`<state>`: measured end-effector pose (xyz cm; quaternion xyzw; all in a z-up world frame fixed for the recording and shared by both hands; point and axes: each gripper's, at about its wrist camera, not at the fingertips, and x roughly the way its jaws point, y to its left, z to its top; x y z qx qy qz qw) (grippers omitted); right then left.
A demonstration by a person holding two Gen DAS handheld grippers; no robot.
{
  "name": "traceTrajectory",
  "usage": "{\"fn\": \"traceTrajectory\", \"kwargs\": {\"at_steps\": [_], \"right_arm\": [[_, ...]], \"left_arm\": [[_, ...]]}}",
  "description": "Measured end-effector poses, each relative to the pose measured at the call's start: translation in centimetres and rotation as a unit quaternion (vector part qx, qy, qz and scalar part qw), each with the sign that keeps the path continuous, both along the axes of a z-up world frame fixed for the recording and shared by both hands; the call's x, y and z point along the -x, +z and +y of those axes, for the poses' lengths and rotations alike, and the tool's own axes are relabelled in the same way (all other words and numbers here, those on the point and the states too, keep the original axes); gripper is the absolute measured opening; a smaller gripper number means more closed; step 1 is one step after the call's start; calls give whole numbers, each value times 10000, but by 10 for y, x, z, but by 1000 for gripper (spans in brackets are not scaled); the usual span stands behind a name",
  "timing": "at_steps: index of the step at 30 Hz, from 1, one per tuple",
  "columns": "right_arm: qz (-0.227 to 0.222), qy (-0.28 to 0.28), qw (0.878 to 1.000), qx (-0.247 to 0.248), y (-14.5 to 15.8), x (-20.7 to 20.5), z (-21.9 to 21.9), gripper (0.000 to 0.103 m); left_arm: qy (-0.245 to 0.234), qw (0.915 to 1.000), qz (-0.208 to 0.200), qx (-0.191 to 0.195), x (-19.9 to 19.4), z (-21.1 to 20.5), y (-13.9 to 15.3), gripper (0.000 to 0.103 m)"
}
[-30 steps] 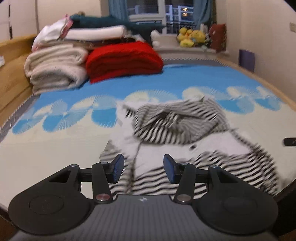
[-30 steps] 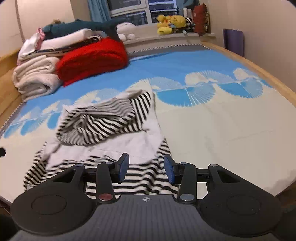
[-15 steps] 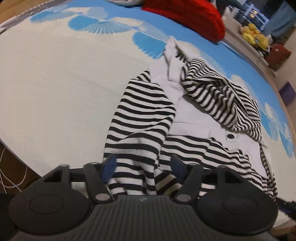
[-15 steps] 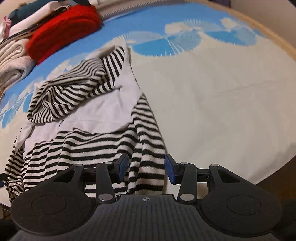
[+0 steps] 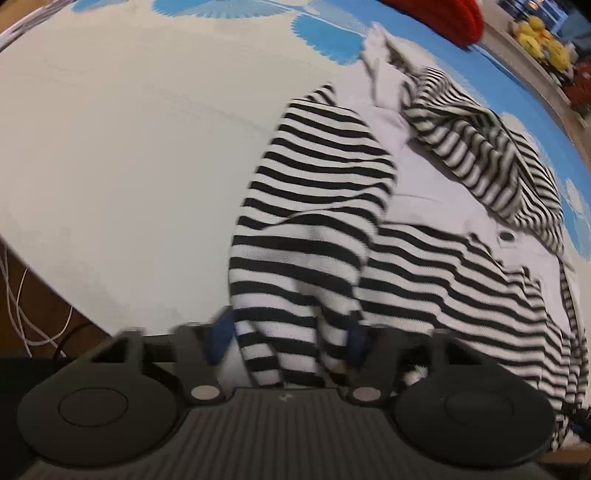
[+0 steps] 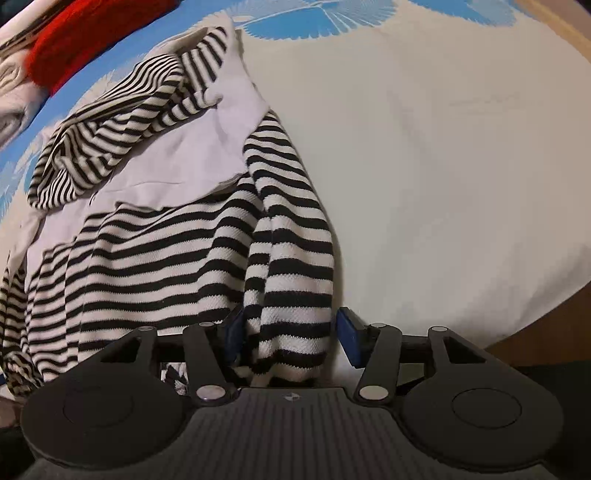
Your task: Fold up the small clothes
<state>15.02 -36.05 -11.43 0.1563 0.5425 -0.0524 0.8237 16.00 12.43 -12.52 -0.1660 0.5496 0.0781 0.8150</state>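
A black-and-white striped hooded garment with a pale grey front panel (image 5: 436, 206) lies spread on the bed, hood away from me; it also shows in the right wrist view (image 6: 159, 229). My left gripper (image 5: 286, 341) is open, its blue pads either side of the left sleeve's cuff (image 5: 295, 295) near the bed's front edge. My right gripper (image 6: 291, 334) is open, its pads either side of the right sleeve's cuff (image 6: 291, 280). Neither pair of pads presses the cloth.
The bed cover (image 5: 122, 147) is cream with blue fan prints. A red folded blanket (image 6: 88, 33) and pale folded linens (image 6: 11, 103) lie at the far side. Yellow plush toys (image 5: 543, 40) sit on a ledge. White cables (image 5: 22, 314) hang below the bed's edge.
Both grippers have come down and forward from above the bed to the garment's sleeve cuffs, which now lie between the open pads. The garment itself has stayed in place.
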Motion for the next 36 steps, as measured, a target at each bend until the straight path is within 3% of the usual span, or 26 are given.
{"fn": "traceTrajectory", "kwargs": {"at_steps": [1,2,5,8,10,14,15,18,19,21,24,29,30,31,33,36], "right_arm": [[-33,35,10000,-28,1,2,1,36],[-84,58,9999,-88,3,4,1,13],[-492,-124,9987,-28,19,11,-7,8],[-938,-517,9938,296,42,25,-25,7],[-894,-770,9924,343,44,31,-37,7],[-202,-349,9986,348,19,24,-28,7],[-82,-254,9992,297,14,23,-26,8],[36,-244,9992,302,11,20,-21,11],[45,-304,9991,306,12,19,-20,15],[165,-381,9985,356,10,18,-16,42],[357,-276,9979,454,2,15,-7,47],[358,-113,9978,545,0,14,-1,46],[345,-102,9980,516,0,14,-1,40],[322,-65,9985,447,1,14,0,34],[211,17,9991,355,3,13,0,11],[-219,27,9993,317,18,17,1,8]], "left_arm": [[-109,9999,-36,72,1,-2,1,14],[-198,9997,-84,130,2,-5,2,10],[-450,9985,-316,-34,9,-18,14,9],[-717,9943,-758,203,25,-32,39,9],[-922,9911,-963,-17,38,-43,51,9],[-713,9969,-258,-220,39,-39,28,10],[-608,9980,-145,-109,36,-33,23,14],[-280,9994,-27,214,29,-16,21,39],[-246,9995,-22,208,28,-15,21,44],[-259,9995,46,176,26,-14,20,46],[-351,9991,174,144,27,-17,15,46],[-410,9989,208,79,25,-19,11,44],[-433,9988,208,63,25,-20,11,39],[-471,9987,194,39,25,-21,11,26],[-547,9985,82,-9,25,-24,15,8],[-727,9966,-281,-262,28,-30,29,7]]}}
